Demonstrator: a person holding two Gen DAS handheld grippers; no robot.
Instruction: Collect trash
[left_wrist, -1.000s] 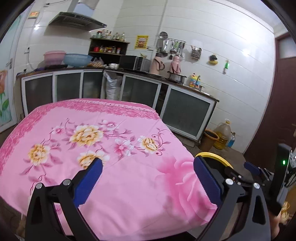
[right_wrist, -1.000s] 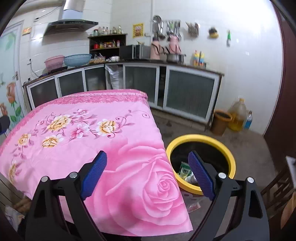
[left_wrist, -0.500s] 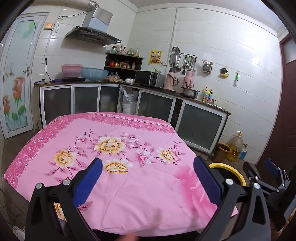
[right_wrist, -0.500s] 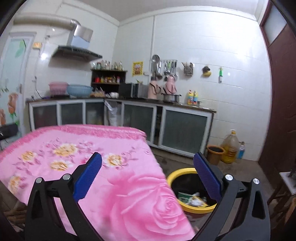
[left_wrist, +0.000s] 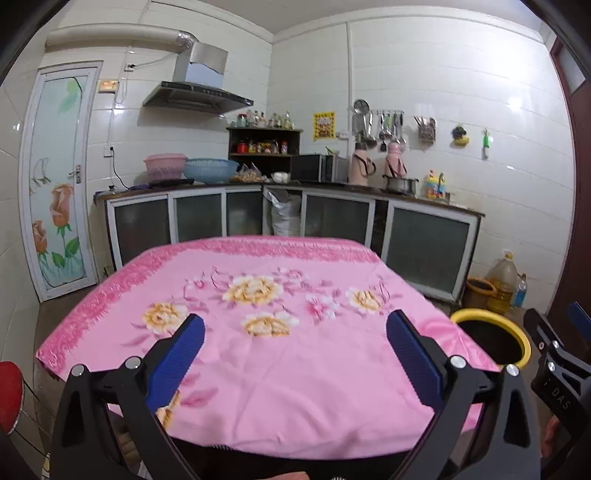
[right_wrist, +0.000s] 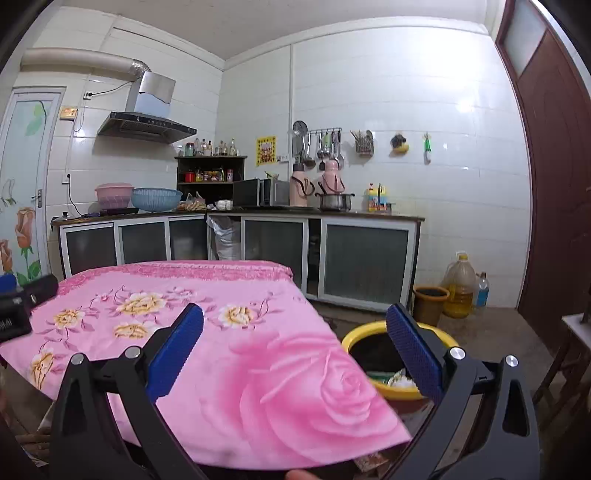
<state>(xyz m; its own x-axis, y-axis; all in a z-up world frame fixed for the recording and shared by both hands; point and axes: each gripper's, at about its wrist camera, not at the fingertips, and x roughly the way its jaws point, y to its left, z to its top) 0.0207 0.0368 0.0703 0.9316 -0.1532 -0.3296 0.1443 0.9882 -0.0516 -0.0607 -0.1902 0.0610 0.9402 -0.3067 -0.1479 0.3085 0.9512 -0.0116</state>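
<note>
Pulling back now, both grippers have risen from low over the cloth (left_wrist: 295, 369) to a level look across the kitchen. Left gripper (left_wrist: 295, 354) has its fingers wide apart, nothing between them; right gripper (right_wrist: 295, 350) the same. Wrappers lie in the yellow bin (right_wrist: 397, 391) just beside the table, whose top shows no litter. My read: collecting looks finished.

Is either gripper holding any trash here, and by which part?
Nothing is held. The left gripper and right gripper are both open and empty above the pink tablecloth.
</note>
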